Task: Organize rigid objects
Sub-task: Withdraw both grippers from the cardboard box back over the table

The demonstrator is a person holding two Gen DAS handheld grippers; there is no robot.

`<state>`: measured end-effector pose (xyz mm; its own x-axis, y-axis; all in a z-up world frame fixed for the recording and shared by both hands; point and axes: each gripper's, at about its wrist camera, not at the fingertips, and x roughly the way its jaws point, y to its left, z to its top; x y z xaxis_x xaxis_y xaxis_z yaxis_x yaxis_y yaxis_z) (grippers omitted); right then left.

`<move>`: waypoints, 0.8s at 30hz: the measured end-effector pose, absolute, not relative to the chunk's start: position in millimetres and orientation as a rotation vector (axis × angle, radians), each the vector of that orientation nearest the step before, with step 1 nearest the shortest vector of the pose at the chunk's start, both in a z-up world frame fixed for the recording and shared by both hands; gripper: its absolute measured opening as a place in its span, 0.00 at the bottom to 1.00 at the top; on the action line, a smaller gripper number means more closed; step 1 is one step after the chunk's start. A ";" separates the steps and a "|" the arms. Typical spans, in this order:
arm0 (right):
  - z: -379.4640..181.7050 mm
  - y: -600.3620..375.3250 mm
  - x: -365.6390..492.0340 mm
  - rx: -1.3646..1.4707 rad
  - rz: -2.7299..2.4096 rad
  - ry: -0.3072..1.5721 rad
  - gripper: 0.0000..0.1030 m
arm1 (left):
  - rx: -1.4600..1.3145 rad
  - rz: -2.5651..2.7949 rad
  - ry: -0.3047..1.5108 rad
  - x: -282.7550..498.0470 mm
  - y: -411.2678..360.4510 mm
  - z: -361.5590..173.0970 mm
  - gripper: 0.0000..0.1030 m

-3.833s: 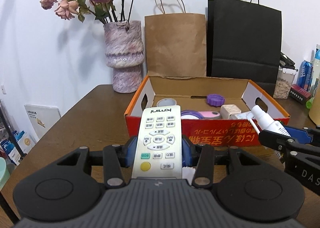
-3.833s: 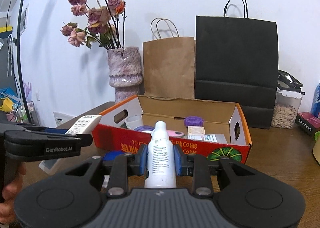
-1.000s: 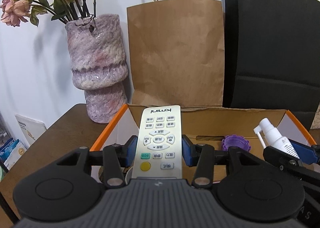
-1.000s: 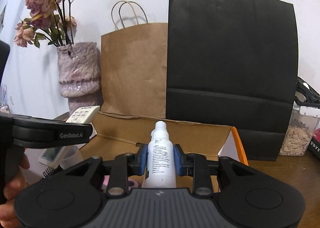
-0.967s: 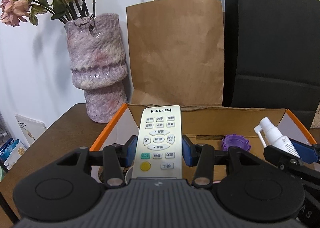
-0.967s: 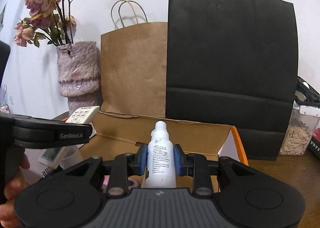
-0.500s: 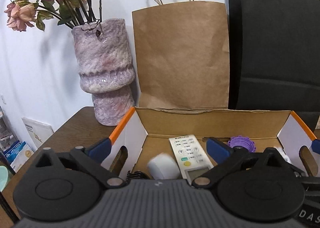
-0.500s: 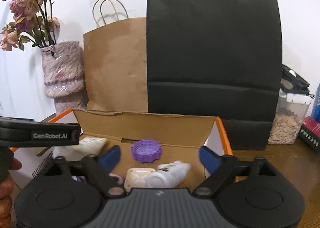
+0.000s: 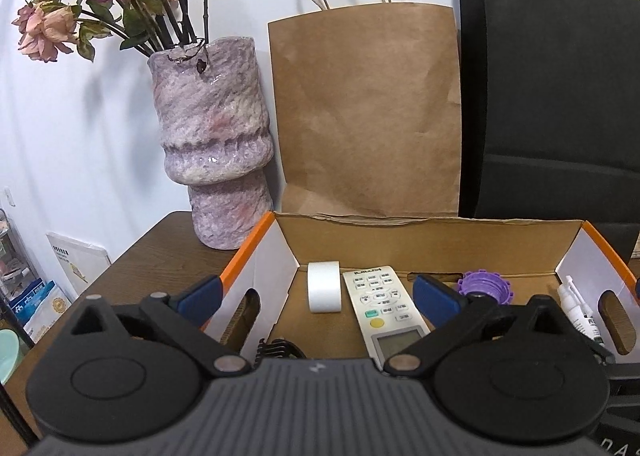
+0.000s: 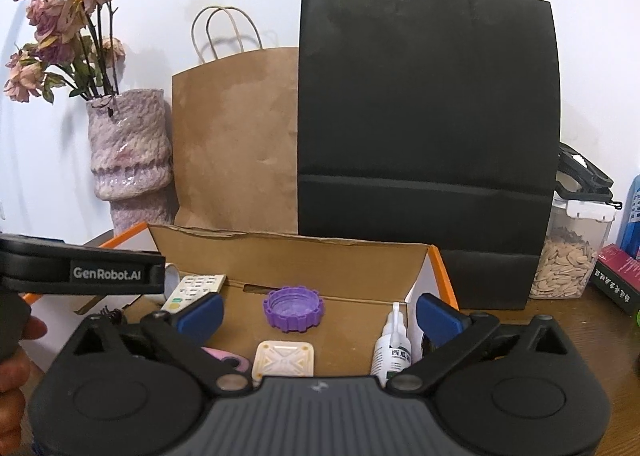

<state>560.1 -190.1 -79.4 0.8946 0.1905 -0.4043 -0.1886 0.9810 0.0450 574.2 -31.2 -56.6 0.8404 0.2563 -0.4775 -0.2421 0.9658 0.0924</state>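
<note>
The orange cardboard box (image 9: 432,244) (image 10: 288,252) sits on the wooden table. A white remote (image 9: 382,308) (image 10: 194,288) lies on its floor beside a white tape roll (image 9: 324,286). A white spray bottle (image 10: 392,348) (image 9: 576,308) lies near the right wall. A purple cap (image 10: 293,308) (image 9: 484,288), a cream square piece (image 10: 285,363) and a pink item (image 10: 226,358) also lie inside. My left gripper (image 9: 318,292) is open and empty above the box's left half. My right gripper (image 10: 319,314) is open and empty above its right half.
A purple vase (image 9: 212,164) with dried roses stands left of the box. A brown paper bag (image 9: 368,112) and a black paper bag (image 10: 428,128) stand behind it. A clear seed container (image 10: 568,256) and small boxes (image 10: 618,280) stand at the right.
Both grippers opened over the box. The remote dropped from the left gripper and the spray bottle from the right; both now lie on the box floor.
</note>
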 end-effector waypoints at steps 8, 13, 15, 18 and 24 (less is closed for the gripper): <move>-79.6 -190.1 556.2 0.008 0.189 0.408 1.00 | 0.023 0.257 0.498 567.2 -31.8 -52.1 1.00; -77.1 -189.8 548.1 0.014 0.188 0.385 1.00 | 0.028 0.256 0.489 559.3 -31.2 -49.8 1.00; -75.6 -189.2 543.6 0.012 0.189 0.375 1.00 | 0.024 0.253 0.488 555.5 -30.0 -48.9 1.00; -73.7 -188.4 535.9 0.006 0.190 0.364 1.00 | 0.024 0.254 0.485 548.5 -28.7 -48.2 1.00; -72.6 -190.4 518.2 -0.011 0.179 0.346 1.00 | 0.022 0.265 0.482 534.1 -26.6 -47.3 1.00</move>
